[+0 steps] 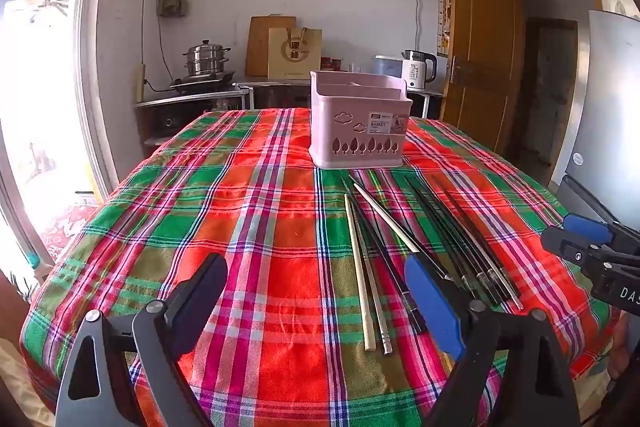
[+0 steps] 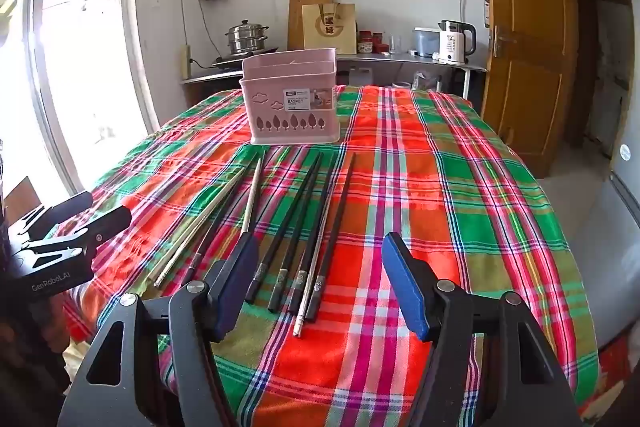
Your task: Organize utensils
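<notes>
Standing on the far part of the table, a pink plastic utensil basket point(image 1: 360, 119) rests upright on the plaid tablecloth point(image 1: 256, 227); its front shows cut-out trees and clouds and a white label; inner walls divide it into compartments, and what they contain I cannot tell. On the near side of the basket lie the chopsticks, loose on the cloth and pointing roughly toward it; the black chopsticks point(image 2: 298, 223) lie close together in a group, some touching; the pale chopsticks point(image 1: 360, 275) lie just to their left, crossing each other a little, with one metal chopstick point(image 2: 251, 203) among them. The left gripper point(image 1: 316, 291) hovers over the near edge of the table with its tongs wide apart and nothing between them; the right gripper point(image 2: 316, 283) hovers above the near ends of the black chopsticks, its tongs also apart, not touching them. Against the far wall stand a steel steamer pot point(image 1: 206, 59) at the left and a white electric kettle point(image 1: 418, 69) at the right.
</notes>
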{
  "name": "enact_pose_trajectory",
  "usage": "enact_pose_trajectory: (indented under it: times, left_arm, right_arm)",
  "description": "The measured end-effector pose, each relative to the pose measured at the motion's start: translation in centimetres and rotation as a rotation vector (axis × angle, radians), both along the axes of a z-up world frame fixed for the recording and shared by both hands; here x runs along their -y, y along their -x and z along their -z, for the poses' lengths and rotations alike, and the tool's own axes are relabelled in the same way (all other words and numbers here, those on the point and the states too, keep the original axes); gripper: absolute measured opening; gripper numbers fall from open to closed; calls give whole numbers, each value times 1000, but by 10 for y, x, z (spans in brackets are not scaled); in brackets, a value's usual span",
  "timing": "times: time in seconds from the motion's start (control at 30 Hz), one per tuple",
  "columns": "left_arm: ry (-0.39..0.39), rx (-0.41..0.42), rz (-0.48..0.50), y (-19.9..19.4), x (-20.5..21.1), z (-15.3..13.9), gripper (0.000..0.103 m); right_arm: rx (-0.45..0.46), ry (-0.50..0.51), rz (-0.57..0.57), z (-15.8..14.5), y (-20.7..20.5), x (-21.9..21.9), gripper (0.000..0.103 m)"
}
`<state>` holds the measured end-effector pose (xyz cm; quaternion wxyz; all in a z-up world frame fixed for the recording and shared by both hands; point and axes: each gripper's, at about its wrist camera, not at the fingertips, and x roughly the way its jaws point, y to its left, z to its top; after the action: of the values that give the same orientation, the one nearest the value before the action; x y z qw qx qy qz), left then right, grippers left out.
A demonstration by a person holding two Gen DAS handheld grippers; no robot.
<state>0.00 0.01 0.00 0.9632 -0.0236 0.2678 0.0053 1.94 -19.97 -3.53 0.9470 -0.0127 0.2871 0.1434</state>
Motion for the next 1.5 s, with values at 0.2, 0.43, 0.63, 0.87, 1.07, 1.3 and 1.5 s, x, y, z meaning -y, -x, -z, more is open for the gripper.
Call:
enact_pose_trajectory:
  times: [0.2,0.43,0.63,0.87,1.07,1.3,1.5]
  left_arm:
    - [-10,11,-3,2,4,-1,91]
    - [5,0,8,2,3,-2,91]
    - [6,2,4,4,2,-1,91]
    - [7,1,6,4,2,-1,91]
    - [5,4,6,5,2,-2,91]
    - [5,3,8,5,5,-3,91]
    - [8,4,13,5,6,-4,91]
  right_arm:
    - [-3,-1,-5,-1,2,-1,65]
    - [11,-3,-2,-3,6,1,65]
    - [17,-4,-1,-6,6,1,65]
    - [19,-5,-1,-7,7,2,65]
    - [21,-5,0,-8,8,1,65]
    - [22,-4,2,-9,8,1,65]
    - [23,-5,2,-9,8,1,65]
